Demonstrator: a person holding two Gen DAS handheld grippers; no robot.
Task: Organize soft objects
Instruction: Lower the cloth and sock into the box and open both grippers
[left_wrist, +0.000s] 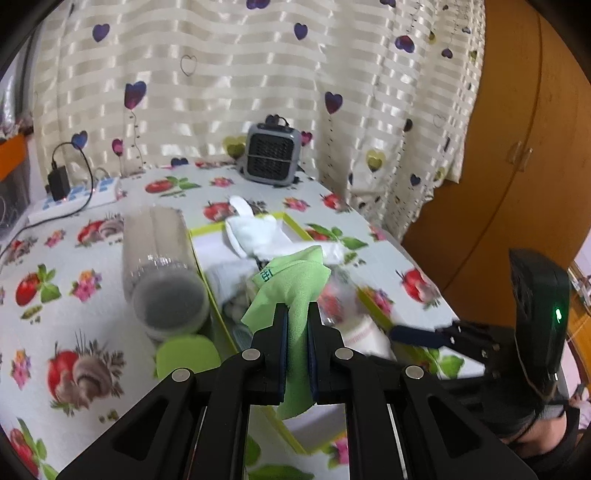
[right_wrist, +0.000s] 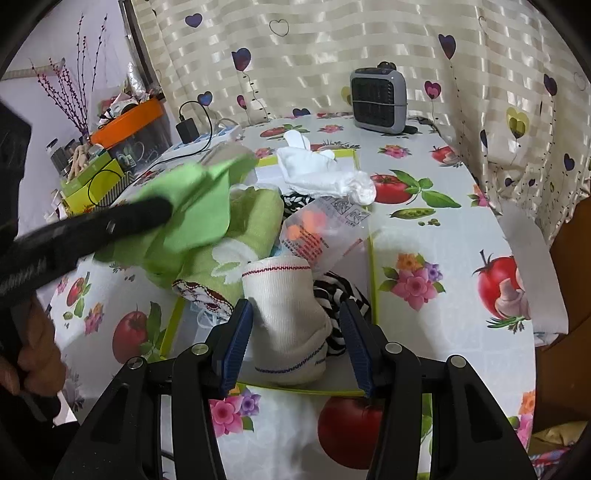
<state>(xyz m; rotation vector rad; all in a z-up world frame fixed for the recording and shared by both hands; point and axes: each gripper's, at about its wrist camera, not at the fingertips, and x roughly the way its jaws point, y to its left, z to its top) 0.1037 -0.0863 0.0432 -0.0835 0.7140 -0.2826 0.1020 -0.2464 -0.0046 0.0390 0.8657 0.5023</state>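
Note:
My left gripper (left_wrist: 296, 314) is shut on a light green cloth (left_wrist: 291, 284) and holds it above the green-rimmed box (left_wrist: 201, 258). In the right wrist view the same cloth (right_wrist: 199, 206) hangs from the left gripper's black fingers (right_wrist: 147, 212). My right gripper (right_wrist: 295, 317) is open, its blue pads on either side of a white sock (right_wrist: 288, 314) at the box's (right_wrist: 372, 258) near end. The box also holds a white glove (right_wrist: 321, 173), a green towel (right_wrist: 240, 236), a striped black-and-white cloth (right_wrist: 343, 295) and a plastic packet (right_wrist: 321, 229).
A clear bottle (left_wrist: 159, 266) with a green lid lies left of the box. A grey heater (left_wrist: 271, 151) stands at the table's back by the curtain. A power strip with charger (left_wrist: 74, 195) sits at the far left. A wooden cabinet (left_wrist: 517, 147) is at the right.

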